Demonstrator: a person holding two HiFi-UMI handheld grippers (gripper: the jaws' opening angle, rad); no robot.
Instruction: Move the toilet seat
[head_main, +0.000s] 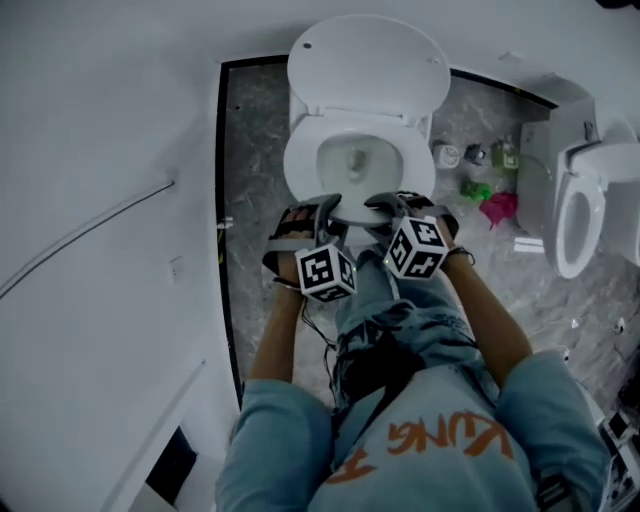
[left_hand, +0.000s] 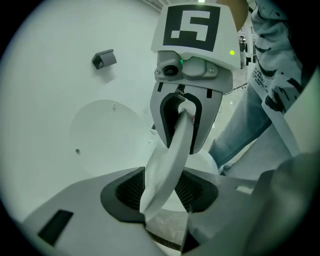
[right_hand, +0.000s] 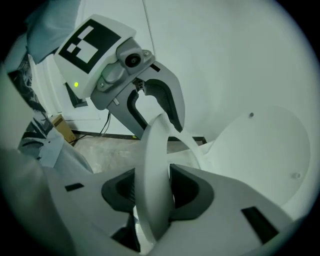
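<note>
- Toilet seat (left_hand: 167, 165) sits edge-on between the jaws of my left tongs (left_hand: 162, 192), with both pads pressed on its front rim.
- My right tongs (right_hand: 155, 192) clamp the same rim just beside the left pair, jaws narrowed onto the white plastic.
- Beyond both pairs of tongs the lid (head_main: 365, 60) is raised, and the bowl (head_main: 300, 165) lies open past the tips.
- Under the tongs is grey marbled floor (head_main: 255, 130), and a white wall (head_main: 100, 150) runs left of my left tongs.
- Well right of my right tongs stands a second toilet (head_main: 585, 205). A pink thing (head_main: 498, 208) and a green thing (head_main: 475, 188) lie on the floor between.
</note>
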